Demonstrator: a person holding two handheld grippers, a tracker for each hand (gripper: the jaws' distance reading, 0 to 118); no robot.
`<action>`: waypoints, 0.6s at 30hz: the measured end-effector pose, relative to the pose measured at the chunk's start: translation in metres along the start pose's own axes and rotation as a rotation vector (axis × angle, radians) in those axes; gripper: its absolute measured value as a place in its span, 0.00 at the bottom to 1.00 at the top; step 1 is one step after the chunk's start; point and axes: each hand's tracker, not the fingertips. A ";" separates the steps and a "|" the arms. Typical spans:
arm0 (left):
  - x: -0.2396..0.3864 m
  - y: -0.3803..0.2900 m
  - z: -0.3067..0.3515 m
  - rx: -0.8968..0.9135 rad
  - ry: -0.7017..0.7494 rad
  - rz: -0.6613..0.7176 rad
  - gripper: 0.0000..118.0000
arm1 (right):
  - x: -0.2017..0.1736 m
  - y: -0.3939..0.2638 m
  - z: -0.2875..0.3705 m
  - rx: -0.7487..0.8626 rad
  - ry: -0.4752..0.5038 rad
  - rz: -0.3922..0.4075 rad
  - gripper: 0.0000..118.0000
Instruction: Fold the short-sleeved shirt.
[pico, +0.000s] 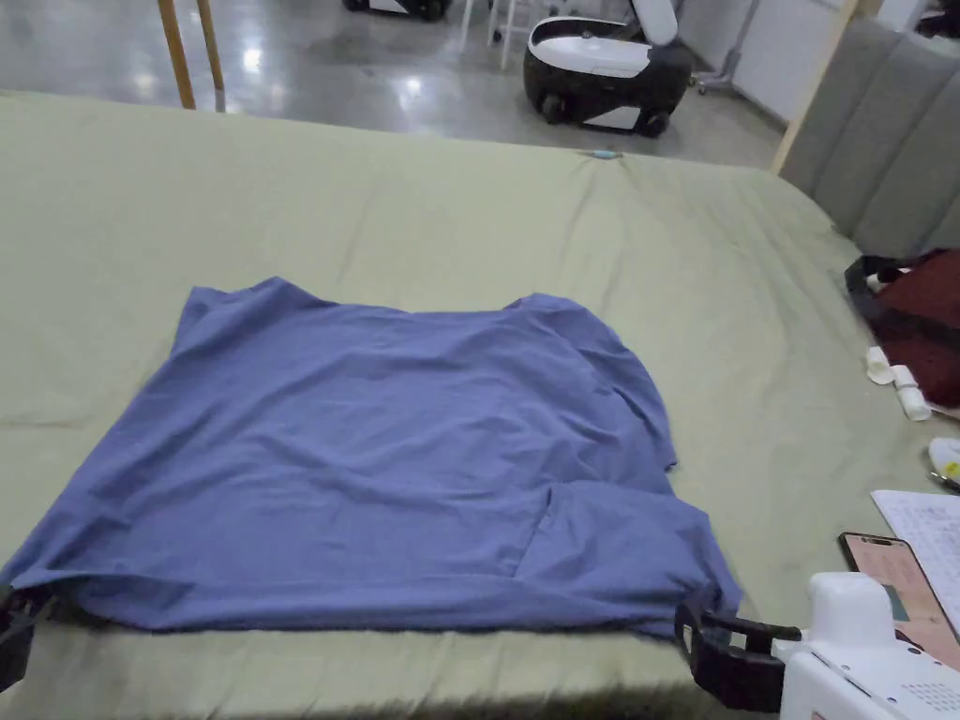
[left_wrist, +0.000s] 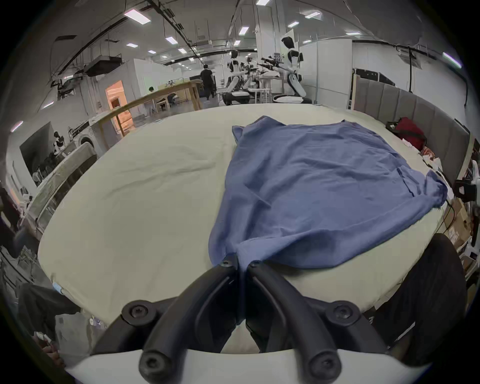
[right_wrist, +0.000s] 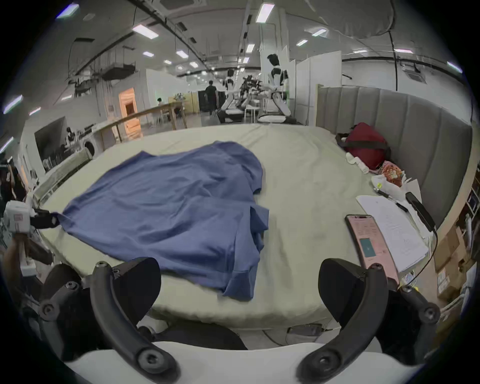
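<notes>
A blue short-sleeved shirt (pico: 394, 450) lies spread flat on the green bed sheet (pico: 469, 206), with one sleeve folded in at the near right. My left gripper (left_wrist: 240, 263) is shut on the shirt's (left_wrist: 311, 194) near-left corner, and the cloth bunches up between its jaws. It also shows at the head view's bottom left edge (pico: 14, 628). My right gripper (right_wrist: 239, 265) stands wide open at the bed's near edge, with the shirt's (right_wrist: 168, 202) near-right sleeve just ahead of it. In the head view the right gripper (pico: 692, 642) sits beside that sleeve corner.
On the bed to the right lie a phone (pico: 895, 572), a sheet of paper (pico: 928, 525), small white rolls (pico: 900, 384) and a dark red bag (pico: 923, 319). A grey padded headboard (pico: 881, 141) stands behind them. A wheeled robot base (pico: 600, 70) stands on the floor beyond the bed.
</notes>
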 end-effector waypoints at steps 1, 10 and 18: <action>0.001 0.000 0.000 0.004 0.008 -0.001 0.01 | 0.000 -0.001 -0.007 -0.012 -0.008 0.003 1.00; 0.000 0.008 0.005 0.005 0.029 0.012 0.00 | 0.013 -0.001 -0.030 -0.036 0.084 -0.075 0.03; -0.002 0.089 0.028 0.115 0.035 -0.027 0.00 | 0.015 0.096 -0.001 0.124 0.062 -0.057 0.03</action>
